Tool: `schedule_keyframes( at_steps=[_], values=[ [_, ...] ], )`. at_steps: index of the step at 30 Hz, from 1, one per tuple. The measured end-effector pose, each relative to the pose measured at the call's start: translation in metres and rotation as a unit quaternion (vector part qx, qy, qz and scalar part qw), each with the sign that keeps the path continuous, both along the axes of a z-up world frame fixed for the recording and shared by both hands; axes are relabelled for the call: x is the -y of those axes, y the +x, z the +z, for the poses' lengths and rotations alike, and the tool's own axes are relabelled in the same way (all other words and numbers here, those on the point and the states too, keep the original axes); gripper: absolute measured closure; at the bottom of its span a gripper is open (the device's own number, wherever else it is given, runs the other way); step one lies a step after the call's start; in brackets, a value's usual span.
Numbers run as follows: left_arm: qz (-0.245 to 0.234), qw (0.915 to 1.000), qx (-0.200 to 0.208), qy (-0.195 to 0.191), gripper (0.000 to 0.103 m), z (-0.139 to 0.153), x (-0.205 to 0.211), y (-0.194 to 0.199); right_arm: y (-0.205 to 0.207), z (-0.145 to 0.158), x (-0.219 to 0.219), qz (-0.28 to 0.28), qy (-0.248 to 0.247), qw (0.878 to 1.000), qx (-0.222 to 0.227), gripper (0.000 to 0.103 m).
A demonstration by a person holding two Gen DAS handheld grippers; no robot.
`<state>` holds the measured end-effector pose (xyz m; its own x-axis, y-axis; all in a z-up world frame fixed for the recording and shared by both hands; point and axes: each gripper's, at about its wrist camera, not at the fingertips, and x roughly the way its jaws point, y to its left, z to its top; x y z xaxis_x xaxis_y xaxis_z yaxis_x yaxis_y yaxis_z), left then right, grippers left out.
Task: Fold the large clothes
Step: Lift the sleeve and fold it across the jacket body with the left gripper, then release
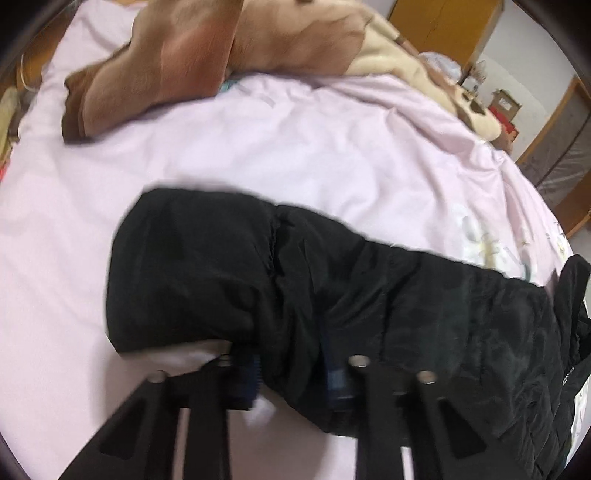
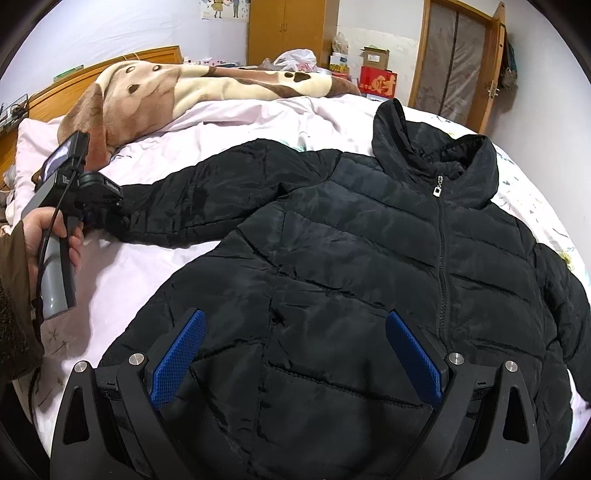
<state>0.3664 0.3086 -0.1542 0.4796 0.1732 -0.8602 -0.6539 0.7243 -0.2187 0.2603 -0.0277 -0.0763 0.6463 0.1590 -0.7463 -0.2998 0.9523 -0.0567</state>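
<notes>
A black puffer jacket (image 2: 369,258) lies face up on the bed, zipped, collar toward the far side. Its left sleeve (image 2: 207,195) stretches out to the left. My left gripper (image 1: 291,373) is shut on the sleeve's cuff end (image 1: 229,273); the black fabric fills the gap between its blue pads. It also shows in the right wrist view (image 2: 110,214), held by a hand at the sleeve's end. My right gripper (image 2: 295,354) is open, its blue pads (image 2: 177,362) spread wide just above the jacket's lower front. It holds nothing.
The pink bed sheet (image 2: 129,280) surrounds the jacket. A brown and cream dog-print blanket (image 2: 192,88) lies bunched at the far side, also in the left wrist view (image 1: 258,40). A wooden headboard (image 2: 110,62), wardrobe (image 2: 288,29), boxes and a door stand beyond.
</notes>
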Motion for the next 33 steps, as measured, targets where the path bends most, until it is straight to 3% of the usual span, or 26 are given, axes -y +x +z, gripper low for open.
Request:
schedule_keyframes(
  at_steps=[7,11,14,22,33],
  values=[
    [-0.052,0.9939,0.048,0.084,0.086,0.052,0.034,0.003,0.000,0.013,0.017,-0.026,0.010,1.000,0.008,0.005],
    [-0.106,0.9805,0.085,0.142,0.086,0.085,0.072,0.005,0.002,0.022,0.027,-0.038,0.013,0.999,0.018,0.005],
    [-0.149,0.9651,0.111,0.185,0.086,0.107,0.107,0.008,0.004,0.028,0.037,-0.052,0.017,0.998,0.023,0.005],
    [-0.235,0.9397,0.153,0.196,0.086,0.133,0.188,0.023,0.009,0.038,0.070,-0.089,0.026,0.995,0.035,0.005],
    [-0.324,0.9140,0.168,0.178,0.086,0.130,0.291,0.032,0.013,0.048,0.125,-0.141,0.030,0.988,0.052,0.005]
  ],
)
